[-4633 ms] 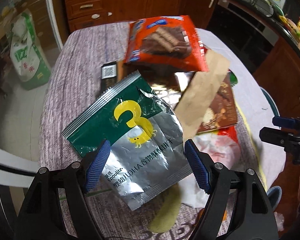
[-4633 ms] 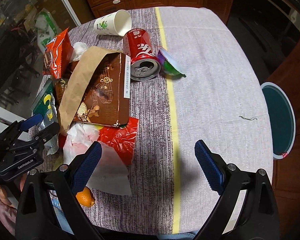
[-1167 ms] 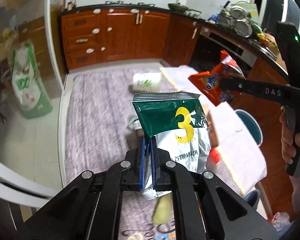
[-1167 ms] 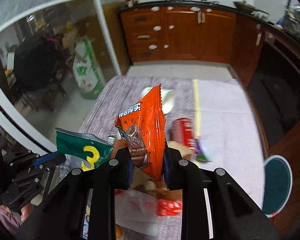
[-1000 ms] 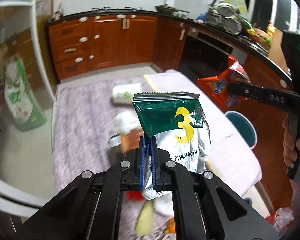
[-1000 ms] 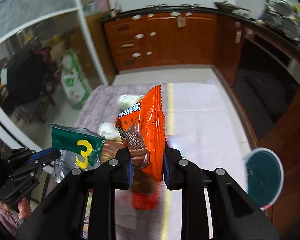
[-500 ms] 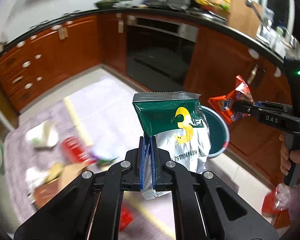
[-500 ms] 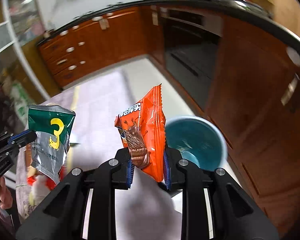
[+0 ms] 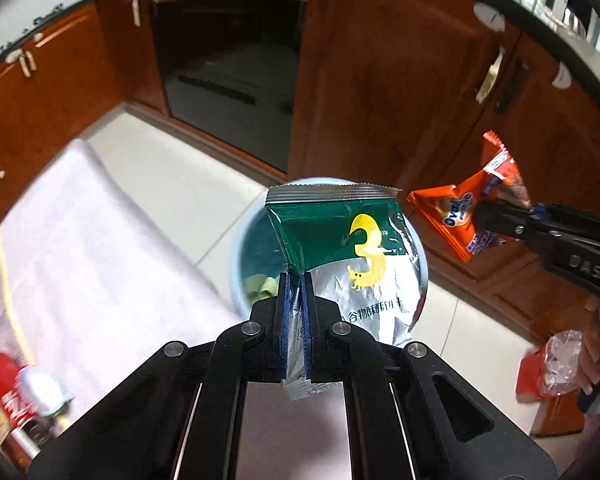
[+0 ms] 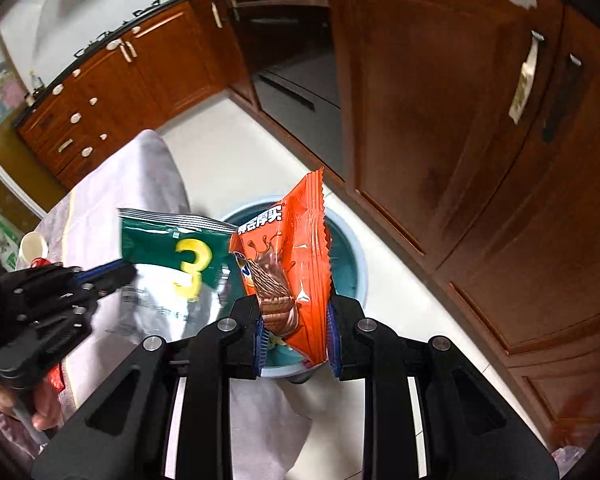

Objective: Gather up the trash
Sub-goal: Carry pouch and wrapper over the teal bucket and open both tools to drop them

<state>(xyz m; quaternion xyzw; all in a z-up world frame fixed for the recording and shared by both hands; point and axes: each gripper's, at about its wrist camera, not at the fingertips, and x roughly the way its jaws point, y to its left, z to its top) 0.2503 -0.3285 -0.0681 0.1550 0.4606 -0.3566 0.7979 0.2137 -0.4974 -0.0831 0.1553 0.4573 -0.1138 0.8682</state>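
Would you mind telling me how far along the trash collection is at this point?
Done: some scraps already lie in the teal bin on the floor. In hand: the left gripper is shut on the green and silver wrapper and the right gripper on the orange wrapper, both held over the bin, not yet dropped. Left: the red can and a paper cup on the table.

You're holding a green-and-silver packet marked with a yellow 3 and an orange wrapper picturing brown wafers, above a teal bin rimmed pale blue, beside reddish-brown cabinets.
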